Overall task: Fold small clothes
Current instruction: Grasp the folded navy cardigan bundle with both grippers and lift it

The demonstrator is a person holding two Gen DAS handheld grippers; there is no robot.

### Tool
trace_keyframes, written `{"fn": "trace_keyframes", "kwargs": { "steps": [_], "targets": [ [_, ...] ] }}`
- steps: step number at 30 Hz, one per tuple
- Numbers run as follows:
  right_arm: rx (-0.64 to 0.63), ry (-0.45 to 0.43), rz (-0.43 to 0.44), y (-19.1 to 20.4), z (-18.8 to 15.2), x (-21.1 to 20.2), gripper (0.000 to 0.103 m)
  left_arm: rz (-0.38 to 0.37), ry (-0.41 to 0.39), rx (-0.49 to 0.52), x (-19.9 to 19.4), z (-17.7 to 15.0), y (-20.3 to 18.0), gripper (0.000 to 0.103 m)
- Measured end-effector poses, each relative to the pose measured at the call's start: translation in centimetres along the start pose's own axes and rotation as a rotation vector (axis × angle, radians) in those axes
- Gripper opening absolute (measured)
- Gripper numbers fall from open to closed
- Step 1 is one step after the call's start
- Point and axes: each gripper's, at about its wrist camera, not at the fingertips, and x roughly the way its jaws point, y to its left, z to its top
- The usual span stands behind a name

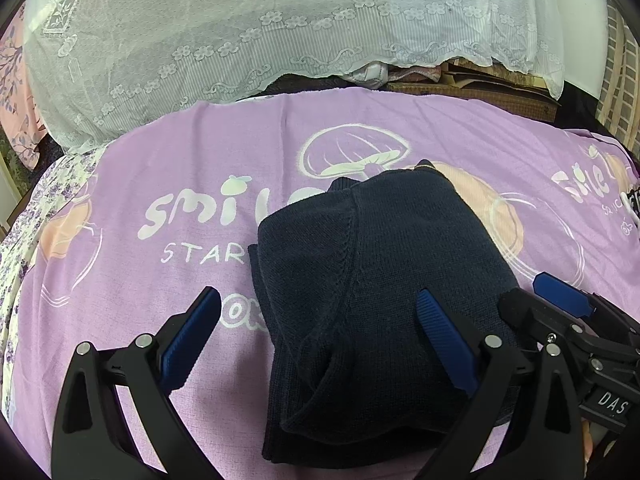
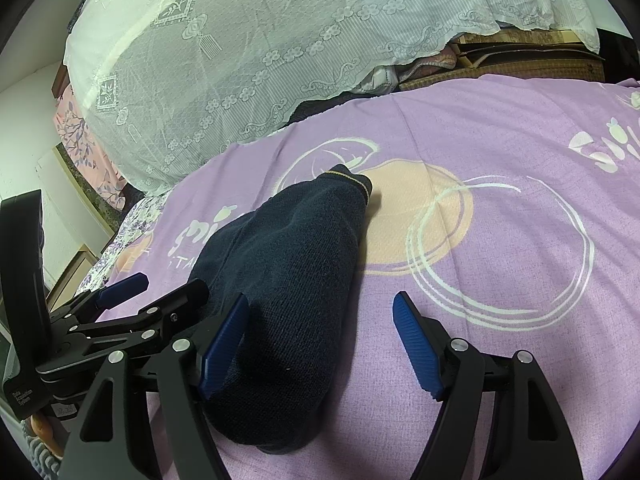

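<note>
Navy knit garment [image 1: 360,280] lies folded on the purple bedspread [image 1: 140,184], long axis running away from us. Left hand-held gripper [image 1: 320,340] and right hand-held gripper [image 2: 320,344] both stand open, empty, flanking its near end, equally close, we judge.

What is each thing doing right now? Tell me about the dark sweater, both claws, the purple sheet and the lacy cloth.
Sweater: folded into a bundle, lying on the sheet, held by neither claw.
Left claw: open, its right finger over the sweater, gripping nothing.
Right claw: open, its left finger beside the sweater, gripping nothing.
Sheet: spread flat under the sweater.
Lace cloth: draped over a pile behind the sheet.
</note>
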Motion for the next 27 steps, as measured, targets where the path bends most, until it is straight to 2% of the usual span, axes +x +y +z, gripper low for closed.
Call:
{"fn": "trace_keyframes", "kwargs": {
  "steps": [2,5,10,11,13,15,18,22,27],
  "targets": [
    [0.0,0.0,0.0,0.0,0.0,0.0,0.075,-0.018,0.014,-0.004,0.2,-0.1,0.1,0.096],
    [0.001,0.0,0.0,0.0,0.0,0.0,0.075,-0.11,0.074,-0.031,1.1,-0.1,0.9,0.096],
    [0.05,0.02,0.042,-0.3,0.7,0.8,0.075,-0.347,0.262,-0.217,5.1,-0.6,4.5,0.096],
    [0.061,0.039,0.06,-0.3,1.0,1.3,0.075,-0.4,0.298,-0.267,6.2,-0.8,5.3,0.097],
    [0.086,0.104,0.085,-0.4,1.7,2.9,0.075,-0.454,0.314,-0.316,7.0,-0.9,6.2,0.097],
    [0.112,0.155,0.097,-0.6,2.1,4.3,0.075,-0.501,0.315,-0.33,7.0,-0.8,6.3,0.097],
    [0.181,0.242,0.167,-1.4,2.1,6.7,0.075,-0.58,0.331,-0.318,7.0,-0.8,5.8,0.097],
    [0.203,0.262,0.221,-1.7,1.9,7.6,0.074,-0.593,0.345,-0.29,7.4,-0.9,5.1,0.097],
    [0.201,0.283,0.26,-1.9,2.2,7.9,0.071,-0.607,0.336,-0.32,7.7,-0.8,5.8,0.096]
  ]
}}
